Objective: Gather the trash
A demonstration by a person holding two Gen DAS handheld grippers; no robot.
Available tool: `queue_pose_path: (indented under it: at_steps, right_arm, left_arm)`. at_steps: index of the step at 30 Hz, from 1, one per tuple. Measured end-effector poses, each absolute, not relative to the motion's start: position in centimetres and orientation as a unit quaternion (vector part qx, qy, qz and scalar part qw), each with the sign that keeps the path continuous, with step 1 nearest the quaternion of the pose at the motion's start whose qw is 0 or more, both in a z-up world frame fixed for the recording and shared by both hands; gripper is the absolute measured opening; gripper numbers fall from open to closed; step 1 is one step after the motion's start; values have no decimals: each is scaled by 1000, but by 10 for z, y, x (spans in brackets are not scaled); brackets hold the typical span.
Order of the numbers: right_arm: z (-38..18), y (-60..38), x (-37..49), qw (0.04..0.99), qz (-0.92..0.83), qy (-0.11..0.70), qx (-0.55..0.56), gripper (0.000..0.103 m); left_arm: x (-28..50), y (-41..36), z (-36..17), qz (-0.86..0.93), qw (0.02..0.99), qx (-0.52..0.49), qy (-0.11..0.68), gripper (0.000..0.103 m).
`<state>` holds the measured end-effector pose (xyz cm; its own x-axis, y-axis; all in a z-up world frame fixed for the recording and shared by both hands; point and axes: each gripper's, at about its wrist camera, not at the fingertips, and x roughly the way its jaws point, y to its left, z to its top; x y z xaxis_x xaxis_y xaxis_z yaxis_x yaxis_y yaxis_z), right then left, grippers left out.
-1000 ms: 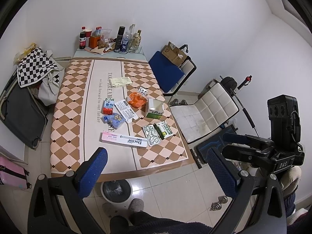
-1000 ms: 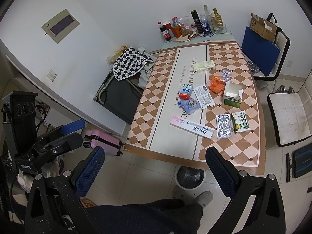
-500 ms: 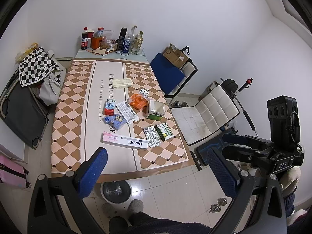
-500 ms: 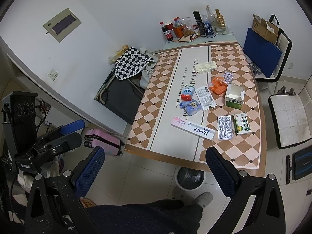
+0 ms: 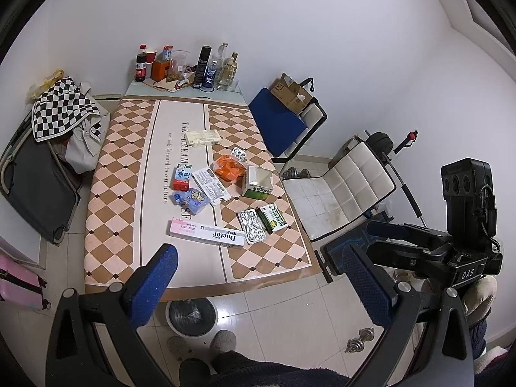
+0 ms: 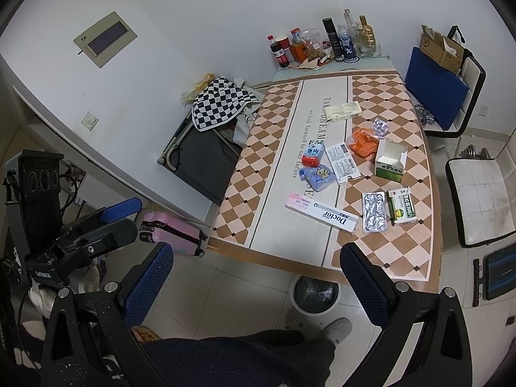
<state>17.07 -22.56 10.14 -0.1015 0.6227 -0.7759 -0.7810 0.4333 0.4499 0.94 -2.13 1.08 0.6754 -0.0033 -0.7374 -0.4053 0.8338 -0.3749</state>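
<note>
both grippers, left [image 5: 258, 277] and right [image 6: 256, 274], wide open, empty, high above table [image 5: 193, 271] near edge. nearest trash: toothpaste box [image 5: 206, 234], ahead of fingers, long axis crosswise; neither arm clearly nearer. bin [image 5: 192, 316] under table edge.

The worktop [image 5: 125, 200] wears a diamond-patterned cover with a pale printed centre strip. Just beyond the left gripper's left finger [image 5: 151, 285] lies a long Doctor toothpaste box [image 5: 206, 233]. Past it, nearer the right finger's side, a silver blister pack [image 5: 252, 226] touches a green-and-white medicine box [image 5: 274, 216]. Farther out sit a blue wrapper [image 5: 193, 199], a small red-and-blue carton [image 5: 181, 177], a white printed leaflet [image 5: 211, 185], an orange packet [image 5: 229, 168] and an open green-and-white carton [image 5: 258, 182]. Bottles [image 5: 213, 67] crowd the far end.
</note>
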Motion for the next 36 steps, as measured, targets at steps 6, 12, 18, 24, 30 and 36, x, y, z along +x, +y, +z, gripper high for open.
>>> queue_pose_path:
  at_steps: [6, 12, 18, 24, 30, 36]
  right_arm:
    - [101, -226, 171, 666, 527, 522, -76, 103]
    - [101, -225, 170, 666, 527, 522, -76, 103]
    - [105, -220, 163, 666, 527, 522, -77, 103]
    - [107, -218, 161, 667, 526, 522, -73, 103]
    - [92, -208, 162, 692, 486, 532, -42, 103]
    - [24, -213, 214, 752, 347, 560, -3, 103]
  left_arm:
    - [9, -21, 11, 114, 876, -266, 385, 103]
    - [9, -22, 10, 115, 876, -265, 385, 103]
    - [8, -22, 10, 115, 877, -265, 385, 103]
    - [6, -17, 10, 115, 875, -266, 389, 103]
    - [21, 7, -20, 194, 850, -254, 420, 103]
    - [57, 56, -114, 285, 787, -284, 468, 103]
